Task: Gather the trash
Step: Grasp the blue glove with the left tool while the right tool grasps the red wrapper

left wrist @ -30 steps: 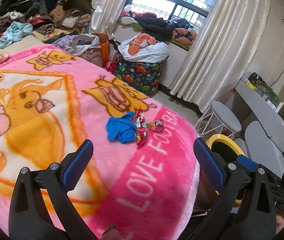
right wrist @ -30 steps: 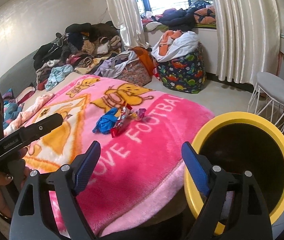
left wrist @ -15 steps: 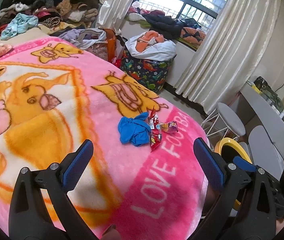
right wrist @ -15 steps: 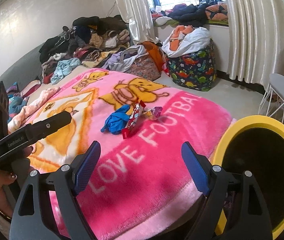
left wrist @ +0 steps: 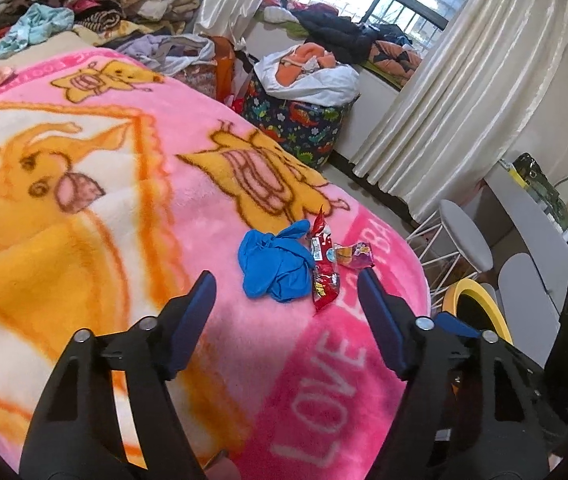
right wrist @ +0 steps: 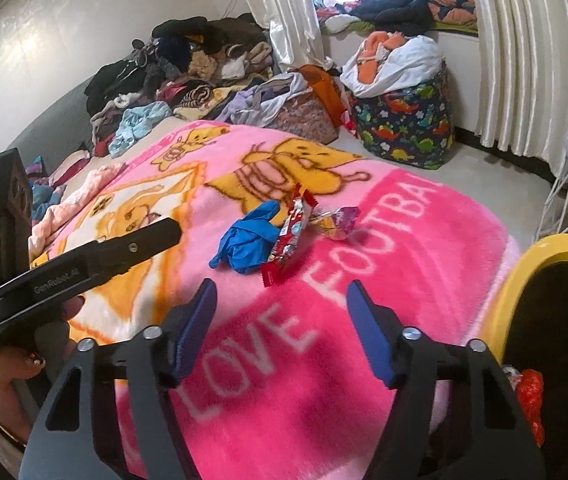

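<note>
My left tongs point(left wrist: 286, 300) stand part spread with nothing between the pads, their jaws having just narrowed. Straight ahead on the blanket point(left wrist: 83, 240) the trash lies in a row: glove point(left wrist: 273, 264), then red wrapper point(left wrist: 324, 268), its long axis running away from me, then small wrapper point(left wrist: 354, 255). The left tongs look nearer, aimed at the glove. My right tongs point(right wrist: 281, 316), likewise part spread, empty and just narrowed, face the same pile. Bin point(right wrist: 524, 280) at far right. Legible: "LOVE FOOTBA" on the blanket, "GenRobot.AI" on the left tongs; the wrapper print is too small to read.
</note>
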The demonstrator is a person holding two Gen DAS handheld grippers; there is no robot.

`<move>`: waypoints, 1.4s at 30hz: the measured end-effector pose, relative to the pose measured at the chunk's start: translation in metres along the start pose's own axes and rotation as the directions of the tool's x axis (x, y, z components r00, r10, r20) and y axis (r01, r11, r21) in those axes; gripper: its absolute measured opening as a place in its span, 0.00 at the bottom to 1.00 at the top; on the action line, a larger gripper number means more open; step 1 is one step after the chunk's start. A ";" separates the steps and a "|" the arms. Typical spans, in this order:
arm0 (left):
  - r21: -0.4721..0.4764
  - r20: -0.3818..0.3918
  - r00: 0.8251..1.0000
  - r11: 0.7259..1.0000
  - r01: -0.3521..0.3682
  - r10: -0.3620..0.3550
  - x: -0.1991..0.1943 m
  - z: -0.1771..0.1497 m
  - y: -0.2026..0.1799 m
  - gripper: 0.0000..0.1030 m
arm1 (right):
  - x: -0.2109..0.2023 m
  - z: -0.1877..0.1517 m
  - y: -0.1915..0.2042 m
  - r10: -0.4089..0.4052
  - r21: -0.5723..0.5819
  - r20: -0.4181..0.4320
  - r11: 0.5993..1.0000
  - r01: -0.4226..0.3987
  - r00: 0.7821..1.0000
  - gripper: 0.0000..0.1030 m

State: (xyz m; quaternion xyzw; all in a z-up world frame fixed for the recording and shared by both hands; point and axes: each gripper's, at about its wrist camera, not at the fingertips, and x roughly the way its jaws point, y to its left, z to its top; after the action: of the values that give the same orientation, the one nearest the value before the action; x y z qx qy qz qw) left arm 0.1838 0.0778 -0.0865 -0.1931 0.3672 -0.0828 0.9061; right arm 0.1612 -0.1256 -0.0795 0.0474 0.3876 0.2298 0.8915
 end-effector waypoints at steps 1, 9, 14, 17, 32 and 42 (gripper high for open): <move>-0.003 -0.008 1.000 1.000 0.004 -0.004 0.004 0.001 0.001 0.56 | 0.006 0.001 -0.001 0.005 0.003 -0.009 1.000 -0.005 1.000 0.56; -0.037 -0.056 0.998 0.999 0.014 -0.016 0.031 0.002 0.012 0.50 | 0.034 0.009 -0.007 0.034 0.044 -0.046 0.999 -0.032 0.998 0.43; -0.058 -0.077 0.997 0.998 0.025 -0.029 0.045 0.003 0.018 0.47 | 0.050 0.013 -0.012 0.054 0.073 -0.067 0.996 -0.049 0.996 0.39; -0.060 -0.087 0.996 0.998 0.029 -0.034 0.052 0.004 0.020 0.47 | 0.059 0.014 -0.016 0.065 0.089 -0.079 0.994 -0.057 0.995 0.36; -0.050 -0.120 0.991 0.998 0.047 -0.053 0.070 0.003 0.020 0.29 | 0.085 0.019 -0.024 0.106 0.119 -0.100 0.988 -0.094 0.989 0.24; -0.040 -0.132 0.989 0.997 0.060 -0.064 0.073 -0.002 0.013 0.17 | 0.089 0.015 -0.030 0.115 0.147 -0.120 0.984 -0.097 0.986 0.06</move>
State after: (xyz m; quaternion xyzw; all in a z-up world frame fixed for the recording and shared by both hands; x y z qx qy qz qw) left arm 0.2350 0.0674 -0.1389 -0.2147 0.4221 -0.1170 0.8730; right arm 0.2355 -0.1113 -0.1363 0.1157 0.4560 0.2518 0.8457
